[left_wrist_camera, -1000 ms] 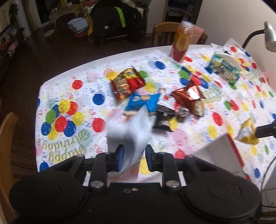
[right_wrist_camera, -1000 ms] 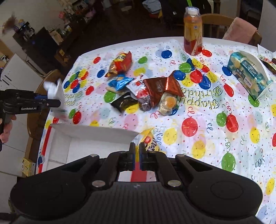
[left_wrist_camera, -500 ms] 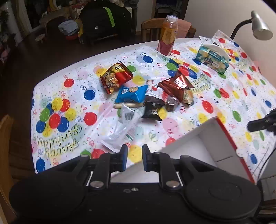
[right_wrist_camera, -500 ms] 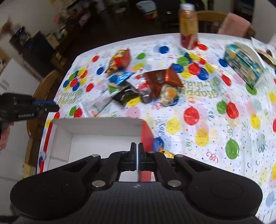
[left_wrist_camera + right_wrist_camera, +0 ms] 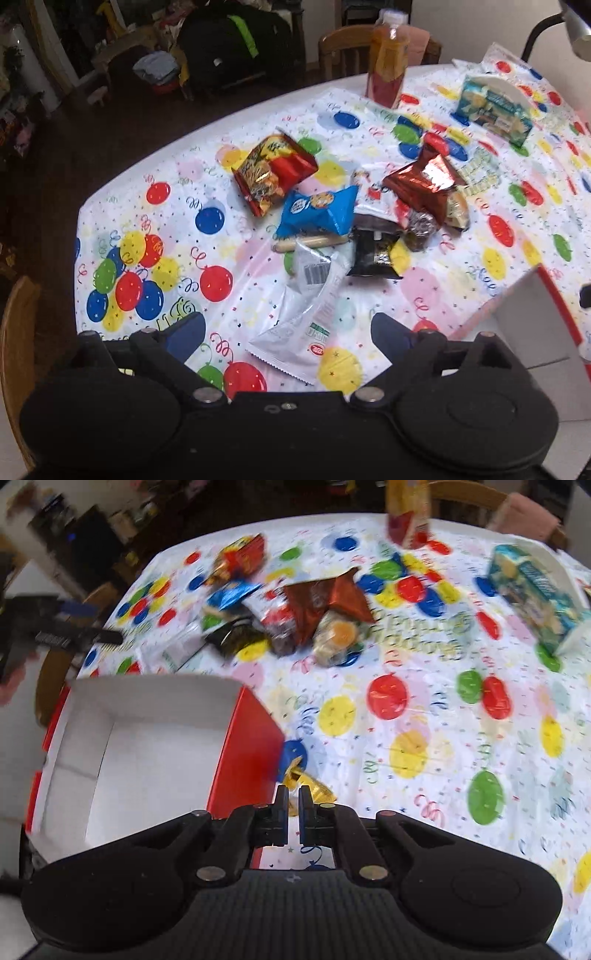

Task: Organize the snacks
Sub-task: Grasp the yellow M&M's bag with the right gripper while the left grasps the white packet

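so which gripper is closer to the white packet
Left. The left gripper hangs open right over the white packet, straddling it. The right gripper sits beyond the box, by a yellow wrapper.

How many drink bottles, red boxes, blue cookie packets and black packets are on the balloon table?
Drink bottle: 1
Red box: 1
Blue cookie packet: 1
Black packet: 1
Total: 4

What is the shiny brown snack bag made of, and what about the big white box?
The brown snack bag looks like crinkly metallised foil plastic: it is creased and throws bright glints. The white box looks like thin matte cardboard, with folded straight walls, a dull white inside and a red outside.
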Demonstrator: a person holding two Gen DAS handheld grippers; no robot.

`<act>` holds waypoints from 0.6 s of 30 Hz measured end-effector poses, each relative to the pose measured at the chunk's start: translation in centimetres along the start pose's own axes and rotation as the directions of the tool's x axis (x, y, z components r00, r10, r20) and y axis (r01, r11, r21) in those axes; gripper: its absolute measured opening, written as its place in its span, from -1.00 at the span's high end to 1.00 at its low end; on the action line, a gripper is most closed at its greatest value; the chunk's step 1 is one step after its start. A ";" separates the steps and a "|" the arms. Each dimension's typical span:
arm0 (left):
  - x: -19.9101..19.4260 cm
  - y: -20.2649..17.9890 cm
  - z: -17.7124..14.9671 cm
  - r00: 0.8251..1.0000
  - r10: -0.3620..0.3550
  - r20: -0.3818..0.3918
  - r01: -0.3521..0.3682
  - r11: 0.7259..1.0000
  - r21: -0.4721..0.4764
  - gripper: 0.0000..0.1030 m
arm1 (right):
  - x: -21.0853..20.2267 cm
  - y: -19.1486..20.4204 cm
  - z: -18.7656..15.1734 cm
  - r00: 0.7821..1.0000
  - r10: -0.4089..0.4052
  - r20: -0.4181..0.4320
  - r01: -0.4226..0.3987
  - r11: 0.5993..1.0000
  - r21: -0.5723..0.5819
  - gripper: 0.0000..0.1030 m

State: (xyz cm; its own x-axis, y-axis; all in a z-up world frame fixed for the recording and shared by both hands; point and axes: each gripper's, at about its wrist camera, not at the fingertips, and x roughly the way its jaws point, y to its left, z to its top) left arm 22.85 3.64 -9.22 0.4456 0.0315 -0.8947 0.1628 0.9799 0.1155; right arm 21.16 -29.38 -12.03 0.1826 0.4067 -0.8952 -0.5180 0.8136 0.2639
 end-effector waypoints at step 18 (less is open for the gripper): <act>7.5 -0.5 1.3 0.992 0.033 -0.119 -0.033 0.999 0.002 -0.89 | 5.0 -0.9 0.0 0.999 0.025 -0.027 -0.029 0.989 -0.146 -0.49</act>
State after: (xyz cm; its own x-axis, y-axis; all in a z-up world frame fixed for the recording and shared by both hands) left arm 27.23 3.14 -15.41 0.3431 0.0868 -0.9353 0.1500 0.9779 0.1458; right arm 22.49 -28.11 -16.73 0.1468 0.4158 -0.8975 -0.6392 0.7323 0.2347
